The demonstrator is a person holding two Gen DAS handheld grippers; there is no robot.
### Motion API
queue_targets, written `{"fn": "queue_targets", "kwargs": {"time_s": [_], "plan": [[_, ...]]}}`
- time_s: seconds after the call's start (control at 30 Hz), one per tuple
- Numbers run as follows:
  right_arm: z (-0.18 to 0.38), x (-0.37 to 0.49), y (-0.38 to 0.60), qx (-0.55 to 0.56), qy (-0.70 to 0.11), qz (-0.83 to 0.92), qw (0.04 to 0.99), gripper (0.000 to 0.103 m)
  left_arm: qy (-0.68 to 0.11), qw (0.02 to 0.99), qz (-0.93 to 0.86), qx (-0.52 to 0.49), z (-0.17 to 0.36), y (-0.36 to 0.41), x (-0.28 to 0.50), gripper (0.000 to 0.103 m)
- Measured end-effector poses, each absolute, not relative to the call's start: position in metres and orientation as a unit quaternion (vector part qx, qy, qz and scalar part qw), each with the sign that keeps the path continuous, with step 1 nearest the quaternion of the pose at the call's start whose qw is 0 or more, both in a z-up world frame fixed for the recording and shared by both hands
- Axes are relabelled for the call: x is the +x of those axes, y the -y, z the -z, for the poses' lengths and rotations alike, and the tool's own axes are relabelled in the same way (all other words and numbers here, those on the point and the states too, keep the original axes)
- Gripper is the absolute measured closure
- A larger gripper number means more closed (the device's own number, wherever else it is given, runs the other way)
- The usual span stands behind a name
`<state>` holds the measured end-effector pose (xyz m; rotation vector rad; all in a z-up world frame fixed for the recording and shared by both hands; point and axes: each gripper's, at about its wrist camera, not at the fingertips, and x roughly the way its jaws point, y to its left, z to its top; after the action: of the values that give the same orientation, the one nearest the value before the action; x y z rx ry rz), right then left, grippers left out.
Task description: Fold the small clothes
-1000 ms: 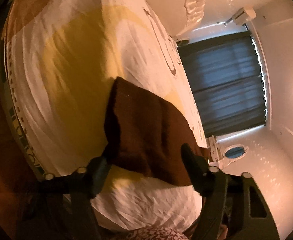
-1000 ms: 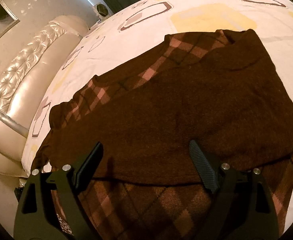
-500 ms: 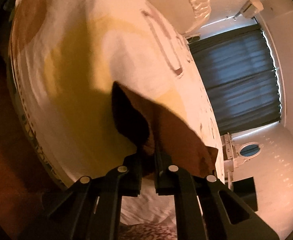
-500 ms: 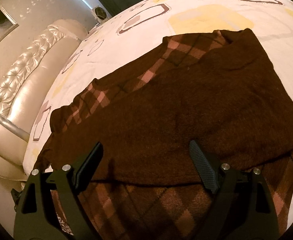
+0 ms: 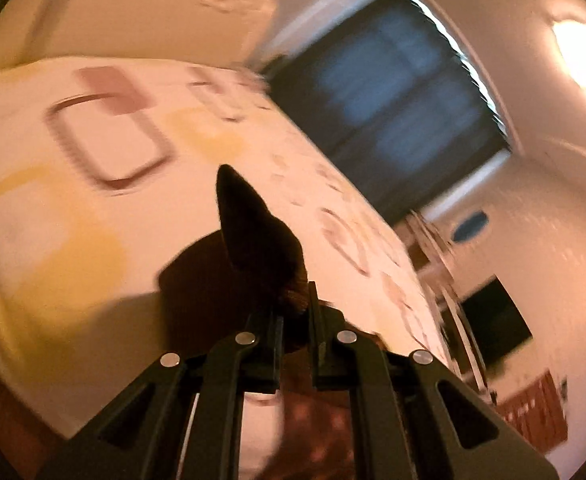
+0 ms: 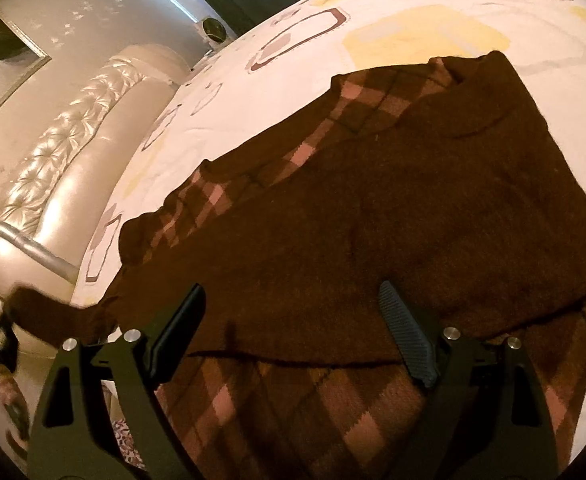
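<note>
A dark brown sweater (image 6: 413,208) with a pink plaid pattern lies spread on the bed. In the left wrist view my left gripper (image 5: 295,304) is shut on a corner of the sweater (image 5: 253,224), which sticks up in a dark point above the sheet. That lifted part of the sweater shows at the left edge of the right wrist view as a stretched brown strip (image 6: 49,312). My right gripper (image 6: 293,324) hangs open just above the near part of the sweater, with nothing pinched between its fingers.
The bed sheet (image 6: 413,32) is white with yellow and brown shapes. A padded cream headboard (image 6: 65,152) runs along the left. Dark curtains (image 5: 397,92), a lit lamp (image 5: 577,52) and a dark screen (image 5: 493,328) stand past the bed.
My left gripper closed on the sweater's corner and rose with it, rolling as it went. The sweater's left end now stretches off the bed. The right gripper has stayed put.
</note>
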<state>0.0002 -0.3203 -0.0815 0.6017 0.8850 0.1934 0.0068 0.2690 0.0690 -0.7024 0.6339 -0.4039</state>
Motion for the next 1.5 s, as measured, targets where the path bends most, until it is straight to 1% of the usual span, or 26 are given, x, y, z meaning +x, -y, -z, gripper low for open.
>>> {"fn": "queue_targets", "kwargs": {"time_s": [0.17, 0.23, 0.33, 0.43, 0.5, 0.63, 0.8, 0.87, 0.97, 1.0, 1.03, 1.07, 1.13, 1.2, 1.33, 1.37, 1.4, 1.47, 1.5], "plan": [[0.077, -0.012, 0.333, 0.321, -0.409, -0.103, 0.848, 0.015, -0.308, 0.86, 0.284, -0.291, -0.1, -0.16, 0.029, 0.094], [0.074, -0.017, 0.341, 0.333, -0.405, -0.108, 0.845, 0.015, -0.319, 0.852, 0.312, -0.274, -0.103, -0.119, 0.038, 0.094], [0.067, -0.023, 0.357, 0.344, -0.393, -0.106, 0.846, 0.015, -0.345, 0.841, 0.343, -0.239, -0.093, -0.048, 0.047, 0.094], [0.061, -0.029, 0.375, 0.358, -0.382, -0.099, 0.846, 0.015, -0.377, 0.83, 0.36, -0.201, -0.071, 0.019, 0.052, 0.094], [0.059, -0.033, 0.387, 0.366, -0.378, -0.093, 0.845, 0.015, -0.4, 0.825, 0.363, -0.167, -0.047, 0.063, 0.051, 0.094], [0.059, -0.04, 0.41, 0.386, -0.37, -0.077, 0.842, 0.015, -0.439, 0.817, 0.355, -0.121, -0.002, 0.121, 0.054, 0.094], [0.063, -0.04, 0.423, 0.415, -0.362, -0.072, 0.832, 0.015, -0.472, 0.812, 0.335, -0.072, 0.039, 0.163, 0.053, 0.094], [0.063, -0.041, 0.422, 0.413, -0.361, -0.072, 0.833, 0.015, -0.479, 0.811, 0.332, -0.057, 0.051, 0.172, 0.049, 0.094], [0.064, -0.041, 0.424, 0.423, -0.358, -0.073, 0.829, 0.015, -0.484, 0.805, 0.336, -0.065, 0.06, 0.171, 0.044, 0.092], [0.063, -0.041, 0.424, 0.427, -0.358, -0.075, 0.827, 0.015, -0.482, 0.805, 0.337, -0.073, 0.059, 0.166, 0.042, 0.085], [0.063, -0.041, 0.426, 0.429, -0.357, -0.076, 0.826, 0.015, -0.478, 0.805, 0.342, -0.079, 0.056, 0.161, 0.037, 0.072], [0.062, -0.041, 0.426, 0.432, -0.356, -0.078, 0.825, 0.015, -0.471, 0.808, 0.344, -0.082, 0.051, 0.151, 0.032, 0.064], [0.058, -0.041, 0.426, 0.438, -0.353, -0.087, 0.822, 0.015, -0.449, 0.821, 0.341, -0.089, 0.039, 0.132, 0.02, 0.039], [0.056, -0.038, 0.424, 0.448, -0.354, -0.105, 0.814, 0.015, -0.428, 0.835, 0.332, -0.098, 0.027, 0.099, 0.008, 0.03], [0.058, -0.028, 0.413, 0.439, -0.372, -0.117, 0.809, 0.015, -0.395, 0.867, 0.285, -0.104, 0.014, 0.029, -0.005, 0.029], [0.059, -0.025, 0.411, 0.435, -0.378, -0.115, 0.809, 0.018, -0.391, 0.874, 0.268, -0.109, 0.014, 0.011, -0.005, 0.029], [0.062, -0.019, 0.408, 0.43, -0.389, -0.112, 0.807, 0.026, -0.389, 0.879, 0.252, -0.115, 0.014, -0.004, -0.005, 0.028], [0.068, -0.01, 0.404, 0.427, -0.407, -0.105, 0.801, 0.034, -0.388, 0.885, 0.221, -0.133, 0.017, -0.034, 0.002, 0.028], [0.072, -0.006, 0.403, 0.425, -0.419, -0.099, 0.796, 0.034, -0.39, 0.887, 0.206, -0.138, 0.018, -0.045, 0.006, 0.028]]}}
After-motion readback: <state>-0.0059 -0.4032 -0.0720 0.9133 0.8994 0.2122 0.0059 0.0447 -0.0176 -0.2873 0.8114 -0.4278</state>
